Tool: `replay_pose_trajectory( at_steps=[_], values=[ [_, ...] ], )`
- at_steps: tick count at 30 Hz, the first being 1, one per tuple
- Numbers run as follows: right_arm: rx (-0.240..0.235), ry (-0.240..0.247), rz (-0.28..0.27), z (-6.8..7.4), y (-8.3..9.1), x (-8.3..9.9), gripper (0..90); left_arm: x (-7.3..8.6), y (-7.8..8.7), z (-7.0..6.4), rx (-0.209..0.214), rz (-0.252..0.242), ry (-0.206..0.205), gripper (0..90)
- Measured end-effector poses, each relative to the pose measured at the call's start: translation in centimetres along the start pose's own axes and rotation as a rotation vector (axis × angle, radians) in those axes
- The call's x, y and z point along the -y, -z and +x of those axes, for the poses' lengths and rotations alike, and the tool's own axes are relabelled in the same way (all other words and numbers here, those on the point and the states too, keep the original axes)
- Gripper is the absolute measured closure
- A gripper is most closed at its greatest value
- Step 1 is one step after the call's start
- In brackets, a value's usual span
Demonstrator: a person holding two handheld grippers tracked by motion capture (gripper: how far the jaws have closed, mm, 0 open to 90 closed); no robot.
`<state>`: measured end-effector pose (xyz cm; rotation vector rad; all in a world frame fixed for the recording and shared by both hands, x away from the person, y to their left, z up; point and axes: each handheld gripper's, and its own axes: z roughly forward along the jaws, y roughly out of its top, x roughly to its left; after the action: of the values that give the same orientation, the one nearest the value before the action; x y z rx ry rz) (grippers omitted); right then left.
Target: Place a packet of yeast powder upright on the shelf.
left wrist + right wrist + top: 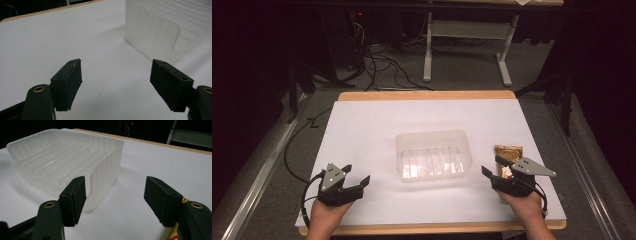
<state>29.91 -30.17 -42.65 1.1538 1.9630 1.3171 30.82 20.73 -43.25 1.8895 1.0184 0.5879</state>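
Left hand-held gripper [357,174] sits at the near-left of the white surface [362,130], jaws spread wide, nothing between them; in the left gripper view [116,75] the gap shows bare surface, with the tray [150,37] ahead and to the right, apart from the jaws. Right hand-held gripper [492,166] is at the near-right, jaws also wide and holding nothing; in the right gripper view [115,191] the tray [67,162] lies ahead-left, its near corner just behind the left jaw, can't tell whether they touch. Tray [433,155] is clear plastic, ribbed floor, upright, roughly mid-surface, between the two grippers and a bit farther from the person. A gold packet [508,151] lies flat at the right side, just right of the tray and apart from it; its near end runs under the right gripper, and a sliver of it [172,233] shows below the right jaw in the right gripper view. Each gripper is held from below by a hand: left hand [324,215], right hand [527,210]. Cables [382,65] and a table frame [467,30] on the floor beyond the far edge.
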Motion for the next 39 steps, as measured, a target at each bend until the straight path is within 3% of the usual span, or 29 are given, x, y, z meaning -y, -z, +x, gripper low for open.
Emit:
replay_pose_trajectory(
  at_steps=[7,17,18,22,23,28,29,31,39],
  values=[
    [0.025,-0.017,-0.021,-0.5,1.0,0.0,47.9,-0.3,-0.4,0.0,-0.011,-0.01,-0.005,27.7],
    [0.091,-0.019,0.018,-1.2,2.3,0.6,66.0,-0.7,-1.3,-0.1,-0.02,0.008,-0.005,28.6],
    [0.116,-0.035,0.028,-1.6,2.9,0.9,72.8,-0.8,-1.5,0.0,-0.02,0.008,-0.002,28.7],
    [0.155,-0.036,0.053,-2.5,3.5,1.3,83.1,-0.9,-1.9,0.3,-0.026,0.006,-0.005,28.8],
    [0.196,-0.042,0.079,-3.2,4.1,1.8,89.9,-1.0,-2.1,0.5,-0.024,0.01,0.003,29.3],
    [0.291,-0.1,0.145,-5.1,5.1,3.0,90.0,-1.2,-2.6,0.5,-0.017,0.011,0.006,29.5],
    [0.291,-0.1,0.145,-5.1,5.1,3.0,90.0,-1.2,-2.6,0.5,-0.017,0.011,0.006,29.5],
    [0.324,-0.136,0.197,-6.0,5.4,3.9,90.0,-1.5,-2.8,0.3,-0.009,0.006,-0.004,29.6],
    [0.35,-0.206,0.31,-8.0,5.1,5.7,90.0,-1.8,-3.2,0.1,0.016,-0.001,-0.023,29.6]
  ],
)
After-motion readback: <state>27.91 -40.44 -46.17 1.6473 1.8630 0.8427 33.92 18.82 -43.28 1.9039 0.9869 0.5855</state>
